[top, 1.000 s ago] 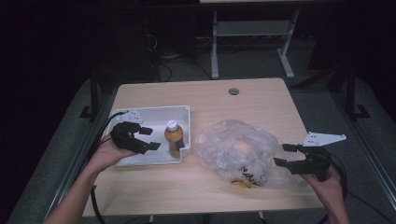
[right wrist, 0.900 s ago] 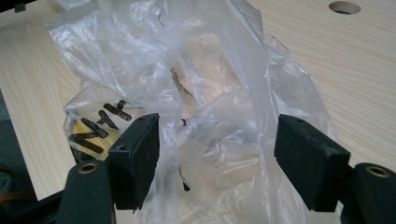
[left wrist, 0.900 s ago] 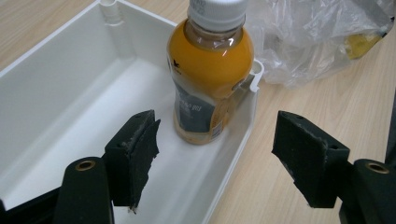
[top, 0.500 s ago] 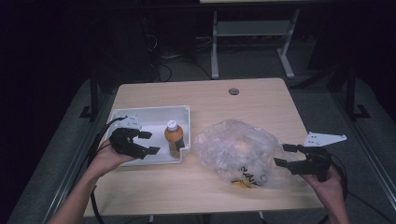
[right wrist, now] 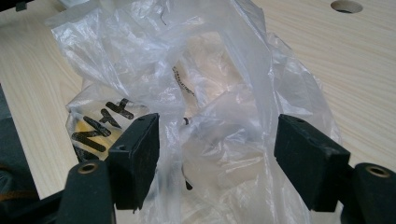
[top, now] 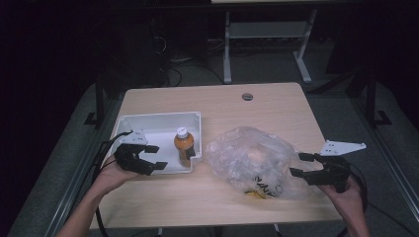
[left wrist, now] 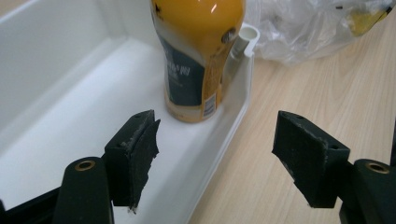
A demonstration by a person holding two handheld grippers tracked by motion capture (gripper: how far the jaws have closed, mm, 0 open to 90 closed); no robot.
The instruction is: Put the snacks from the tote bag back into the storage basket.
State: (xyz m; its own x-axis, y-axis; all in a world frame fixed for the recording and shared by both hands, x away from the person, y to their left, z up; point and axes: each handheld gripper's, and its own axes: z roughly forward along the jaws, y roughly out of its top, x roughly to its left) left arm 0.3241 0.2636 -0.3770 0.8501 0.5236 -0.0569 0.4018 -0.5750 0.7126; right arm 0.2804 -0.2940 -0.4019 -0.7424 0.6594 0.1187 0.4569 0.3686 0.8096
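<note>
A bottle of orange drink (top: 184, 145) with a white cap stands upright in the right end of a white tray (top: 153, 123). My left gripper (top: 154, 157) hangs open just short of the bottle (left wrist: 198, 56), its jaws wide apart over the tray's near rim (left wrist: 224, 140). A crumpled clear plastic bag (top: 252, 160) with black lettering and something yellow inside lies right of the tray. The open right gripper (top: 302, 165) is at the bag's right edge, and bag film (right wrist: 219, 112) lies between its jaws.
The wooden table (top: 227, 103) has a round cable hole (top: 247, 96) near its far edge. Beyond the table stand a white metal frame (top: 267, 39) and cables on the grey floor.
My left gripper has pulled back from beside the bottle toward the tray's near rim and the table's front left. The right gripper and the bag have stayed put.
</note>
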